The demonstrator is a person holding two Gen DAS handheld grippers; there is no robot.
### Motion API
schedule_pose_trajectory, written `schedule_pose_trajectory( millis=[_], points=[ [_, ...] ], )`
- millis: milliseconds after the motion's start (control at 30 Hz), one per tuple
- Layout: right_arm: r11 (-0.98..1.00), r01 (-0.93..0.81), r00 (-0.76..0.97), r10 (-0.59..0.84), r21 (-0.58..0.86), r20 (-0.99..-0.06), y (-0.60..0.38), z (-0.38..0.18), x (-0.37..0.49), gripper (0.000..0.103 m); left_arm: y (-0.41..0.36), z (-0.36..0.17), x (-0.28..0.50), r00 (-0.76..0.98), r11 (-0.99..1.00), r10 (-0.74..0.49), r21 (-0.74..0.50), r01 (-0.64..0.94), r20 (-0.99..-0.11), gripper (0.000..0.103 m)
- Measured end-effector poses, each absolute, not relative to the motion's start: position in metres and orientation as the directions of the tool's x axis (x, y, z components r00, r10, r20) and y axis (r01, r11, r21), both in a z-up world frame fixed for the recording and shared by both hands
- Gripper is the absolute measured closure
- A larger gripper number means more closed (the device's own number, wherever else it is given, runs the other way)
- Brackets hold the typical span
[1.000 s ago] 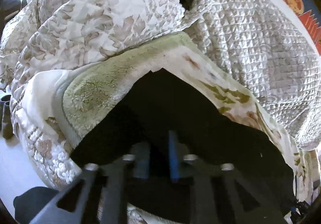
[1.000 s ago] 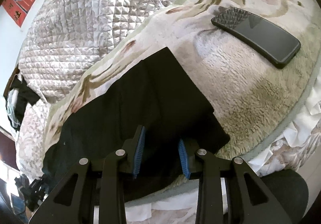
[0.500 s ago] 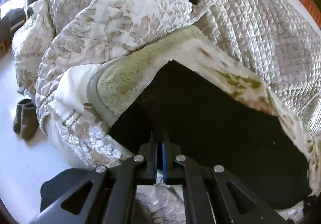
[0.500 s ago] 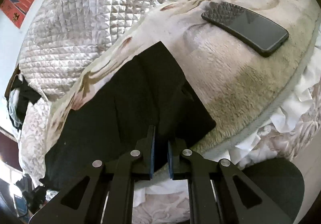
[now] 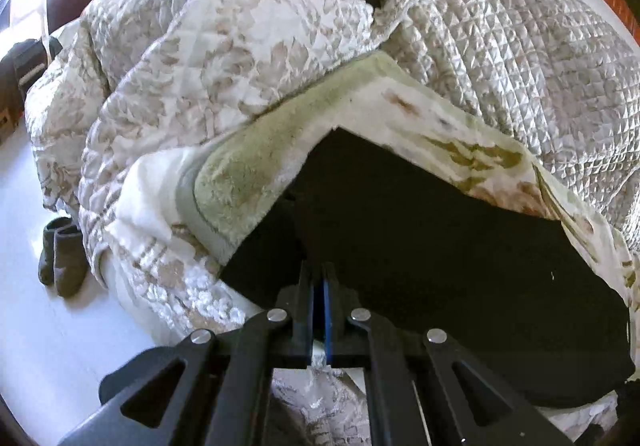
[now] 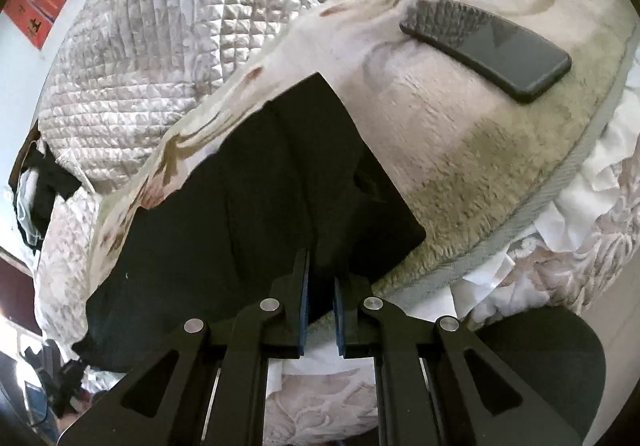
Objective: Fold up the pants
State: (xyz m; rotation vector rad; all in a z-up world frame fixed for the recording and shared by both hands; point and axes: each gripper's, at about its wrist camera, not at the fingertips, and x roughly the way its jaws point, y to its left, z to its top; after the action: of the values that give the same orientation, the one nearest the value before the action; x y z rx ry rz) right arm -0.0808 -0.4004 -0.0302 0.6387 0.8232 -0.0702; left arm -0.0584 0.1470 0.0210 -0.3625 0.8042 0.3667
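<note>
Black pants point(image 5: 432, 246) lie spread on a fuzzy cream and green blanket point(image 5: 248, 174) on a bed; they also show in the right wrist view point(image 6: 256, 214). My left gripper point(image 5: 319, 286) is shut on the near edge of the pants close to one end. My right gripper point(image 6: 320, 286) is shut on the near edge at the other end, with black cloth pinched between its blue pads. Both sit at the bed's front edge.
A black phone point(image 6: 488, 46) lies on the blanket to the right of the pants. Quilted silver-white bedding point(image 5: 500, 46) is piled behind. A pair of dark socks point(image 5: 60, 254) lies on the white floor at left. A dark round seat point(image 6: 540, 358) is below right.
Both grippers closed from open onto the near edge of the pants, then drew back slightly with the cloth.
</note>
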Motion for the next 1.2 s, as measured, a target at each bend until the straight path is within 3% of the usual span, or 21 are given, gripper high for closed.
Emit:
schedule_pose_trajectory(
  millis=[100, 233, 300, 333, 467, 600, 733, 1000, 1200],
  points=[
    [0.833, 0.327, 0.702, 0.102, 0.446, -0.705, -0.399, -0.016, -0.088, 0.083, 0.152, 0.027, -0.068, 0.641, 0.856, 0.213, -0.176, -0.487, -0.738, 0.093],
    [0.867, 0.381, 0.729, -0.070, 0.320, -0.681, -0.398, 0.009, -0.099, 0.082, 0.156, 0.043, -0.072, 0.655, 0.835, 0.275, -0.163, -0.526, -0.704, 0.088],
    [0.877, 0.382, 0.754, -0.112, 0.293, -0.647, -0.395, 0.022, -0.098, 0.082, 0.150, 0.051, -0.068, 0.677, 0.845, 0.266, -0.172, -0.506, -0.686, 0.077],
    [0.891, 0.352, 0.764, -0.097, 0.287, -0.638, -0.392, 0.024, -0.094, 0.079, 0.147, 0.053, -0.066, 0.691, 0.853, 0.249, -0.184, -0.488, -0.679, 0.071],
    [0.940, 0.213, 0.769, 0.007, 0.266, -0.639, -0.368, 0.017, -0.073, 0.076, 0.121, 0.051, -0.047, 0.725, 0.906, 0.118, -0.226, -0.359, -0.678, 0.068],
    [0.947, 0.197, 0.661, 0.061, 0.252, -0.748, -0.360, -0.022, -0.052, 0.076, 0.105, 0.017, -0.026, 0.626, 0.929, 0.012, -0.223, -0.295, -0.780, 0.067],
    [0.966, 0.175, 0.701, 0.013, 0.190, -0.713, -0.355, -0.007, -0.052, 0.076, 0.103, 0.019, -0.026, 0.628, 0.943, 0.043, -0.176, -0.281, -0.777, 0.067],
    [0.987, 0.053, 0.734, 0.064, 0.150, -0.676, -0.336, 0.007, 0.005, 0.076, 0.085, 0.035, 0.028, 0.670, 0.960, -0.023, -0.203, -0.193, -0.742, 0.061],
    [0.989, 0.122, 0.658, -0.014, 0.088, -0.753, -0.347, -0.017, 0.048, 0.076, 0.103, 0.017, 0.061, 0.641, 0.961, 0.054, -0.134, -0.241, -0.766, 0.061]
  ],
)
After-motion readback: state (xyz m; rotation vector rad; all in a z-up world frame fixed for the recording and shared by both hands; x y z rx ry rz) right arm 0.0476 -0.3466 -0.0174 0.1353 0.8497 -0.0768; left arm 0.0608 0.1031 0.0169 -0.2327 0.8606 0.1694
